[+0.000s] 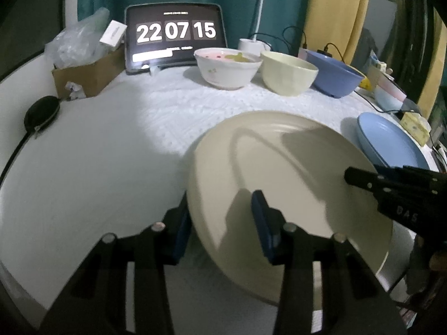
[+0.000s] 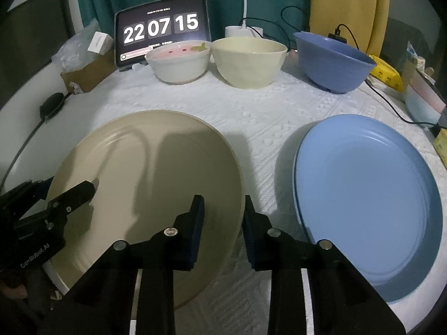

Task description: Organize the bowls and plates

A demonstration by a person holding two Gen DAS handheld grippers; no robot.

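Note:
A large beige plate (image 1: 279,167) (image 2: 145,173) lies on the white cloth in front of both grippers. My left gripper (image 1: 220,220) (image 2: 67,187) straddles its left rim, one pad outside and one over the plate's inside, with a wide gap, open. My right gripper (image 2: 222,223) straddles the right rim the same way, its jaws apart, open; it reaches in from the right in the left wrist view (image 1: 363,177). To the right lies a blue plate (image 2: 368,195) (image 1: 388,142) on top of another. Behind stand a white patterned bowl (image 2: 178,61) (image 1: 226,68), a cream bowl (image 2: 248,61) (image 1: 287,72) and a blue bowl (image 2: 332,61) (image 1: 332,75).
A tablet showing a clock (image 2: 162,30) leans at the back. A cardboard box with plastic bags (image 1: 83,64) sits at back left, a black pouch with a cord (image 1: 42,111) left. Cables, yellow packs (image 2: 388,75) and a pastel container (image 2: 421,100) crowd the right edge.

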